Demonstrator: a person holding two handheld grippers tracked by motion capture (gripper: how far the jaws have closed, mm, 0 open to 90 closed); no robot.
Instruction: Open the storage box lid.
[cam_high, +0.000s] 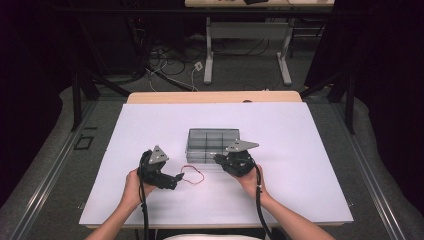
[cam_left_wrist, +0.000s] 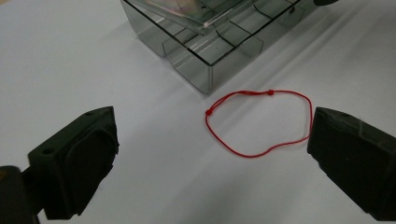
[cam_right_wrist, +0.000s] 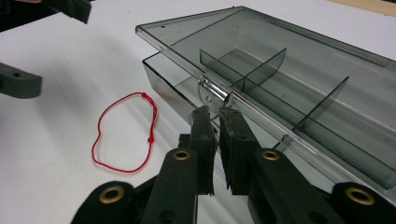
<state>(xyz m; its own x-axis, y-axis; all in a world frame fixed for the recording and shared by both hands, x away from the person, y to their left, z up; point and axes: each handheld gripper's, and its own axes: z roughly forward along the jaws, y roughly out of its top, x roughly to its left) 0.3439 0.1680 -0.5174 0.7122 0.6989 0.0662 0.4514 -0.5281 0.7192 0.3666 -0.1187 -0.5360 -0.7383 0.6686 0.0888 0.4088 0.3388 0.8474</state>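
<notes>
A smoky clear compartment box (cam_high: 213, 145) sits mid-table, its hinged lid (cam_right_wrist: 224, 32) lifted slightly off the base (cam_right_wrist: 303, 112). My right gripper (cam_high: 218, 159) is at the box's near right edge, with its jaws (cam_right_wrist: 214, 111) shut on the small tab at the lid's front edge. A red string loop (cam_high: 194, 175) lies flat on the white surface just in front of the box. My left gripper (cam_high: 177, 180) is to the left of the loop, open wide. Along its jaws (cam_left_wrist: 213, 113) the red loop (cam_left_wrist: 252, 93) lies ahead, untouched, with the box (cam_left_wrist: 210, 51) behind it.
A white sheet (cam_high: 150, 130) covers the table, with a wooden edge (cam_high: 215, 97) at the far side. The box's inner dividers (cam_right_wrist: 261, 65) form several compartments with nothing inside. Beyond are floor cables (cam_high: 170, 60) and another table's legs (cam_high: 209, 50).
</notes>
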